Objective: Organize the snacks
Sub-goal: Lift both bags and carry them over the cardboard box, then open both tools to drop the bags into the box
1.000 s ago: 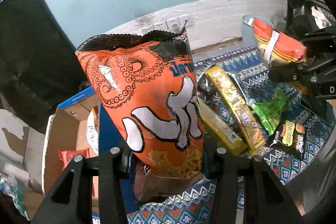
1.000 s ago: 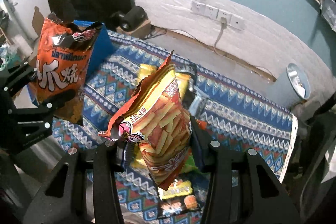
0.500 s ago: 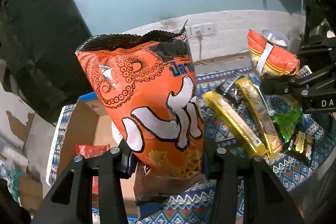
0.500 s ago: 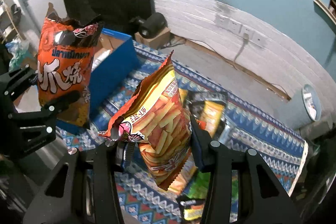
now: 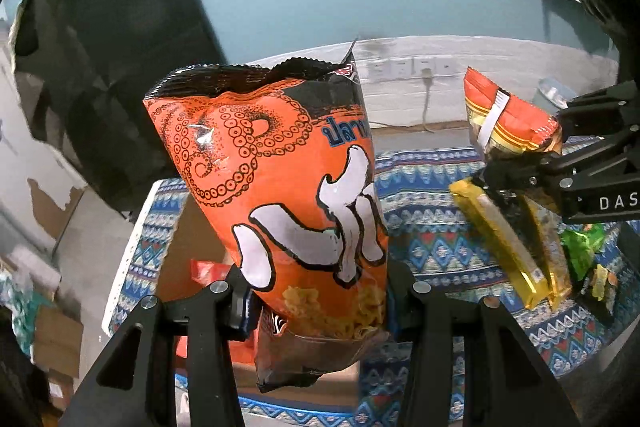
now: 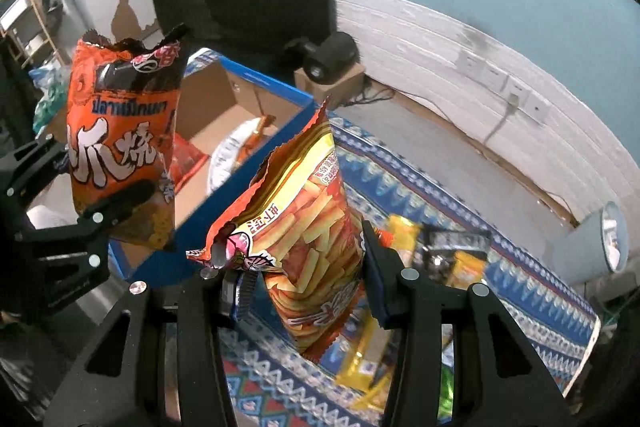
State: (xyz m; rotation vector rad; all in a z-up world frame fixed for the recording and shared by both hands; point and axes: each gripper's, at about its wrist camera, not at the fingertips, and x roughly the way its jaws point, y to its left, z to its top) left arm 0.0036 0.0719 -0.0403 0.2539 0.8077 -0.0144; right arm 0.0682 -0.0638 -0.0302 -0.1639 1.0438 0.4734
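My left gripper is shut on the lower part of an orange octopus snack bag, held upright over a blue-sided cardboard box. The same bag shows at the left of the right wrist view. My right gripper is shut on a red and yellow fries bag, upright above the patterned cloth, just right of the box's blue wall. That fries bag appears at the right of the left wrist view.
Inside the box lie a red packet and a white round pack. Yellow long packs and a green packet lie on the blue patterned cloth. A grey bin stands at the right. A dark speaker stands behind.
Both grippers have carried their bags sideways toward the box. The box has come under the octopus bag, and its blue wall now stands close beside the fries bag.
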